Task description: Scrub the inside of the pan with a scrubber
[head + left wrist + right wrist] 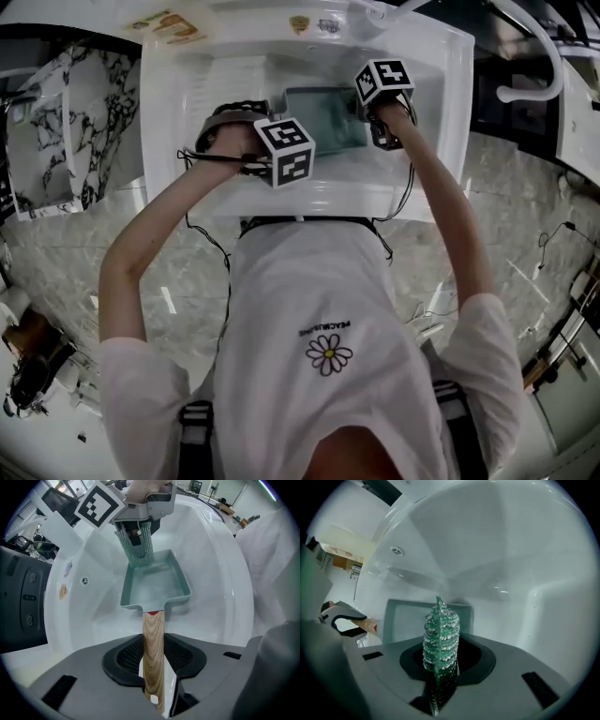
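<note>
A teal square pan [152, 585] with a wooden handle [153, 639] lies in the white sink, also seen in the head view as the pan [323, 117]. My left gripper [153, 660] is shut on the wooden handle. My right gripper [440, 667] is shut on a green glittery scrubber [440, 637] that stands up between its jaws. In the left gripper view the scrubber [139, 545] hangs over the pan's far end, its lower edge at the rim; whether it touches I cannot tell. From the right gripper view the pan [405, 618] sits just beyond the scrubber.
The sink [412, 56] has high white walls around the pan on all sides, with a small round fitting [397, 550] in one wall. A white curved pipe [553, 56] stands off to the right. Grey marble floor surrounds the person.
</note>
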